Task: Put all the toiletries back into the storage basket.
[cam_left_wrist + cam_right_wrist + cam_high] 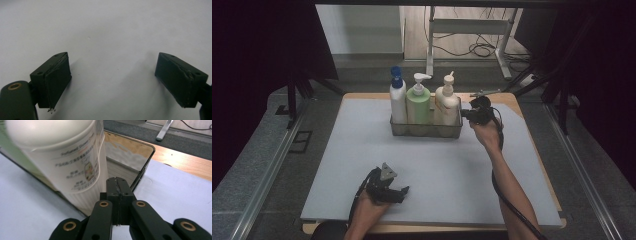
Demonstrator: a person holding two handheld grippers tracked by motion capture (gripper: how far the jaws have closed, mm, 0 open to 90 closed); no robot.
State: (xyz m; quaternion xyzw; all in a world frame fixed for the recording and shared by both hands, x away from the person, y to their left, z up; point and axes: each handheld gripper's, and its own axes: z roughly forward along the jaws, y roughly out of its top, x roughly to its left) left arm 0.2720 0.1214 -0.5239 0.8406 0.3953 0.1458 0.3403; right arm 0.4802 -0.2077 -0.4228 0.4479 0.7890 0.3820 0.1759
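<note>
One view at a time, starting high: seeing a clear tray (426,131) toward the far side of the desk (437,175), carrying a blue-capped bottle (398,100), a green bottle (418,105) and a cream bottle (447,102); finding the right tongs (464,115) at its right end and the left tongs (401,193) lying near the front edge.

Looking along the left tongs (112,77): gaping wide apart over bare desk (112,30), holding nothing.

Looking along the right tongs (117,182): pressing together at the tray's corner (140,170), just beside the cream bottle (62,157); not managing to tell whether pinching the wall.
</note>
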